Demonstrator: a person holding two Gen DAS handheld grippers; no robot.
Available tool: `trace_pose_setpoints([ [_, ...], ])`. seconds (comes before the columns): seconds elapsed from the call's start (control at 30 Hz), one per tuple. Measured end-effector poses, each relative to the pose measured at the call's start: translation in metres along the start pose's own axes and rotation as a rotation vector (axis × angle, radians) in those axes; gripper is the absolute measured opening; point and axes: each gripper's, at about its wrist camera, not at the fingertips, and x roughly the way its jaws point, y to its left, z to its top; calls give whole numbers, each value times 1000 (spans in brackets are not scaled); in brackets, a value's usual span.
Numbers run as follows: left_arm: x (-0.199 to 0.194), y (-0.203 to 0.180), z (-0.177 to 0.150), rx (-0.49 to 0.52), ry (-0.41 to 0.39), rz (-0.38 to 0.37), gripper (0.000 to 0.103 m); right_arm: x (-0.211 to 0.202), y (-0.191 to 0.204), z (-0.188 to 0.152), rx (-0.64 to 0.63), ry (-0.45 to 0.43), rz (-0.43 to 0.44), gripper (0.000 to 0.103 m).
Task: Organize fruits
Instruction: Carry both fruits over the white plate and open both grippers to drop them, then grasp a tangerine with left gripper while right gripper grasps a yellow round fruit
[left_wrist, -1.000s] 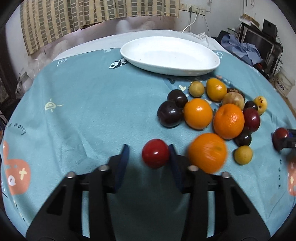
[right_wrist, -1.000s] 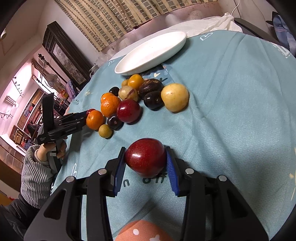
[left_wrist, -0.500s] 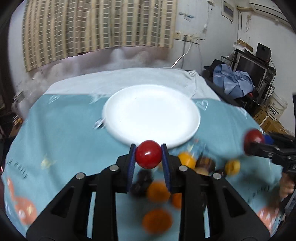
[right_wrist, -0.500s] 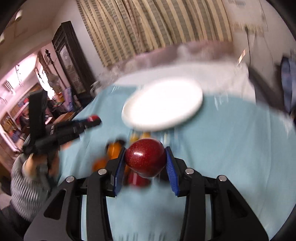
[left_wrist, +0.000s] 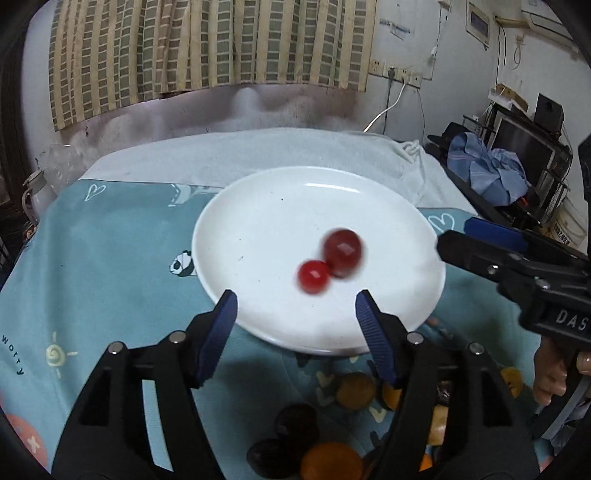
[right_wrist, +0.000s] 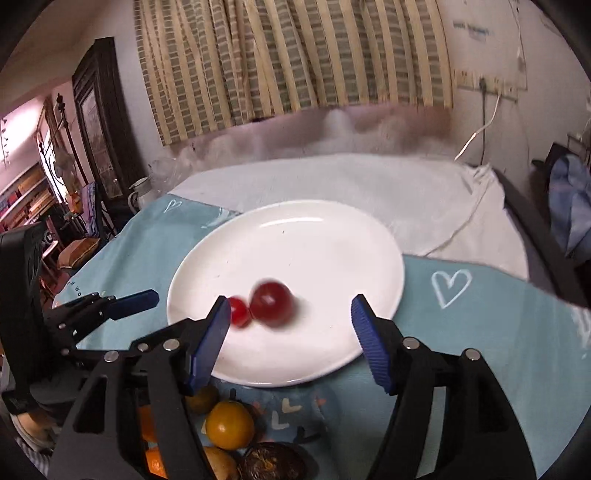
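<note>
step: dropping two red fruits (left_wrist: 328, 266) onto white plate (left_wrist: 258, 206) | left gripper (left_wrist: 295, 314) and right gripper (right_wrist: 286, 319) jaws opening, empty | next: fetch fruit pile (right_wrist: 229, 424)

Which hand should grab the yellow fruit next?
Probably right. The yellow fruit lies just below the right gripper, whose jaws are opening with nothing between them. The left view doesn't show it clearly.

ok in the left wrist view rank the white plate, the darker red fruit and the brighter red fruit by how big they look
1. white plate
2. darker red fruit
3. brighter red fruit
Both fruits are motion-blurred, yet the darker one looks clearly bigger.
</note>
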Motion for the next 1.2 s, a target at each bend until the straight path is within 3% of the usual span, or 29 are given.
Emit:
trace_pose_setpoints([
  [0.07,-19,3,-5,-8,-34,14,68,-19,0,-5,25,2,34,68],
  [0.2,-58,9,-30,-6,-79,48,81,-59,6,-36,-1,27,44,70],
  [0.33,-86,1,-78,35,-52,62,86,-87,7,-76,18,31,44,71],
  [0.53,-80,-16,-129,115,56,69,87,-108,3,-112,44,48,64,71],
  [0.77,-74,-8,-126,91,78,67,86,-110,-10,-115,106,58,39,71],
  [0.97,-66,-11,-126,99,113,29,66,-106,-21,-116,172,80,44,71],
  [1.03,-62,-12,-125,99,128,9,52,-106,-21,-116,166,81,40,71],
  [1.1,-59,-12,-124,90,138,-19,46,-104,-20,-118,155,90,32,71],
  [1.2,-57,-12,-123,78,138,-29,45,-99,-17,-118,125,116,8,70],
])
